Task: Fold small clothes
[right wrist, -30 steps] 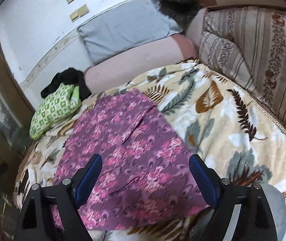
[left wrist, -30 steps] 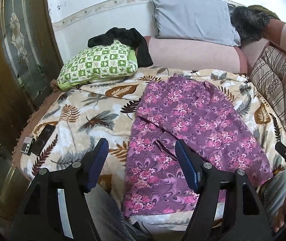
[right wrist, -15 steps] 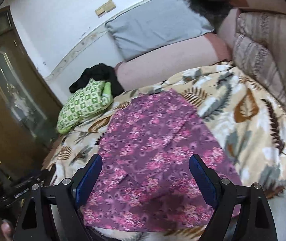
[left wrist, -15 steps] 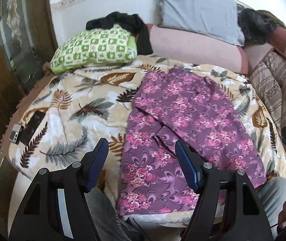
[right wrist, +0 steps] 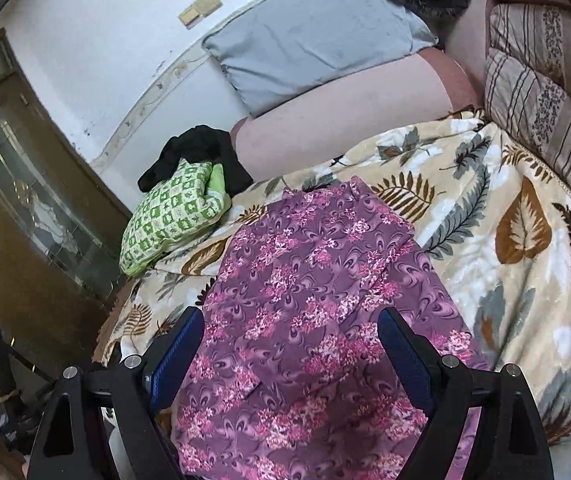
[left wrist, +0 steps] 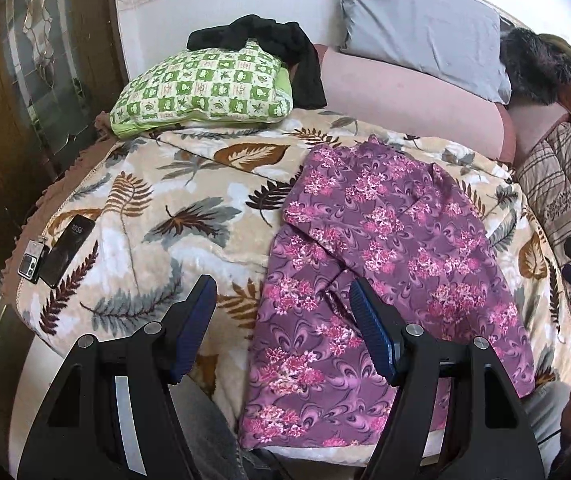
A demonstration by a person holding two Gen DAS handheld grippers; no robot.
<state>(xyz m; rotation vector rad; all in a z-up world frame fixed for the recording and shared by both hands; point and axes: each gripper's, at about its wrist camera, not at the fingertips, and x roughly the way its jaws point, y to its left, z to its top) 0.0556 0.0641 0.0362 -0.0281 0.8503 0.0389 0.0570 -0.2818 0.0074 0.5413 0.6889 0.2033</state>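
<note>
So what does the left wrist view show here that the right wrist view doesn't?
Only the left wrist view: a dark phone and a small silver device at the blanket's edge, plus the left gripper, open.
Only the right wrist view: two beige wall plates and the right gripper, open.
Both: the purple floral garment lying on the leaf-print blanket, the green checked pillow, the black garment and the grey pillow.

Purple garment [left wrist: 389,264], pink florals; cream blanket [left wrist: 189,208], brown-grey leaves; green-white checked pillow [left wrist: 205,88]; grey cushion [left wrist: 421,24].
</note>
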